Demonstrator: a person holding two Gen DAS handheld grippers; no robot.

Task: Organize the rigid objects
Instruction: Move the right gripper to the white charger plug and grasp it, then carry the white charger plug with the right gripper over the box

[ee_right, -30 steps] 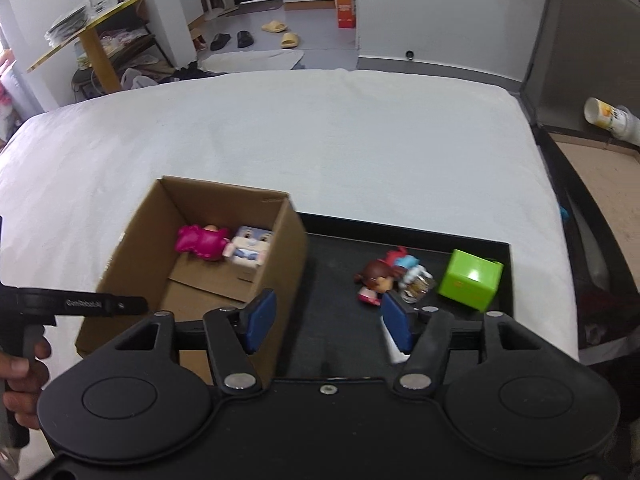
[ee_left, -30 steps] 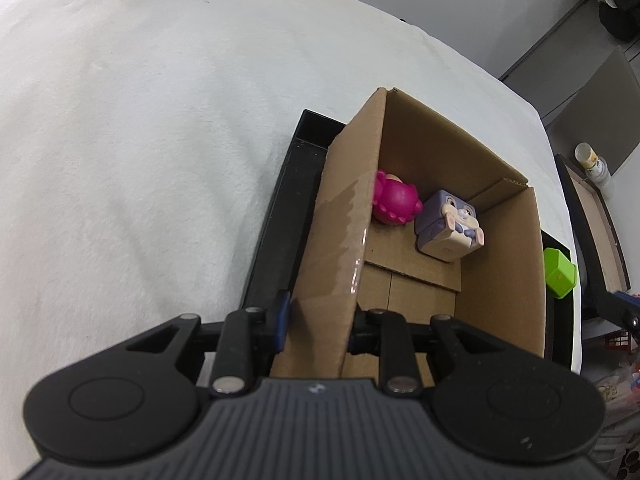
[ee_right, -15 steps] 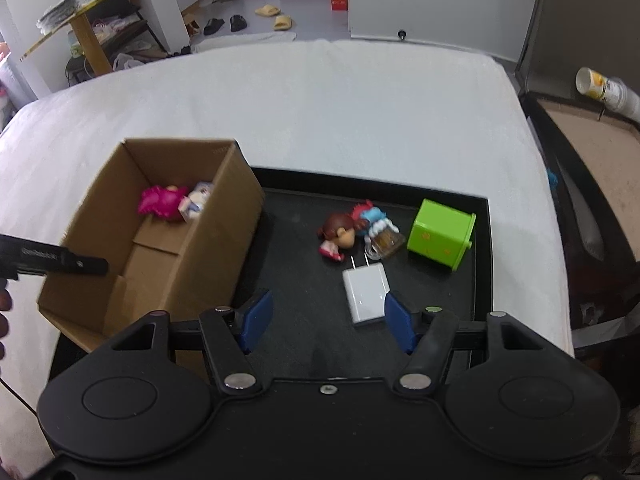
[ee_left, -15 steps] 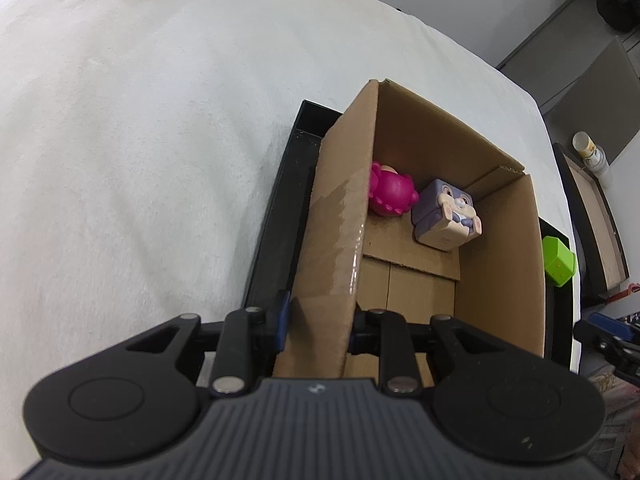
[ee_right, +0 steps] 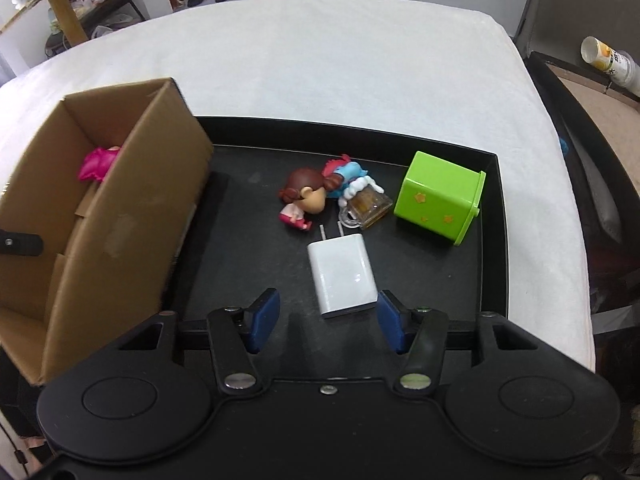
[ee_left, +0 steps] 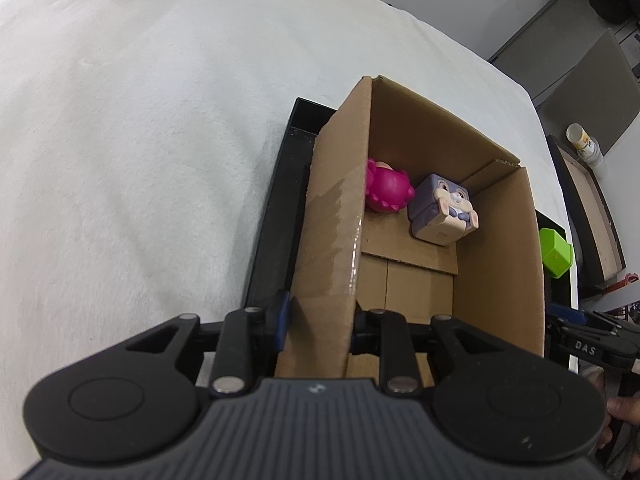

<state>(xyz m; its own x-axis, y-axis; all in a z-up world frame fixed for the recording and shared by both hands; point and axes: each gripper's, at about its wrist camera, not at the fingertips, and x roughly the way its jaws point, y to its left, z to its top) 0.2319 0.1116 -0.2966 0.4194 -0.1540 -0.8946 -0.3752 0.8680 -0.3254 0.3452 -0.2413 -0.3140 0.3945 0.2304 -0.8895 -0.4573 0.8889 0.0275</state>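
Note:
My left gripper (ee_left: pixel 320 320) is shut on the near left wall of the cardboard box (ee_left: pixel 496 260), which stands on the black tray (ee_left: pixel 272 232). Inside the box lie a pink toy (ee_left: pixel 388 190) and a purple bunny cube (ee_left: pixel 440 212). In the right wrist view my right gripper (ee_right: pixel 326 320) hovers low over the tray (ee_right: pixel 492 240). Its jaws are closing, with the near end of a white charger (ee_right: pixel 344 276) between the blue pads, which do not press on it. Beyond the charger lie a brown-haired doll (ee_right: pixel 306 196), a small amber mug (ee_right: pixel 366 204) and a green cube (ee_right: pixel 440 200).
The tray rests on a white cloth-covered table (ee_right: pixel 360 72). The box (ee_right: pixel 132 220) fills the tray's left part. A paper cup (ee_right: pixel 608 60) lies off the table to the right. A person's hand (ee_left: pixel 620 412) shows at the left wrist view's right edge.
My right gripper has come down toward the tray, and the white charger now lies between its narrowing jaws. My left gripper has kept its hold on the box wall.

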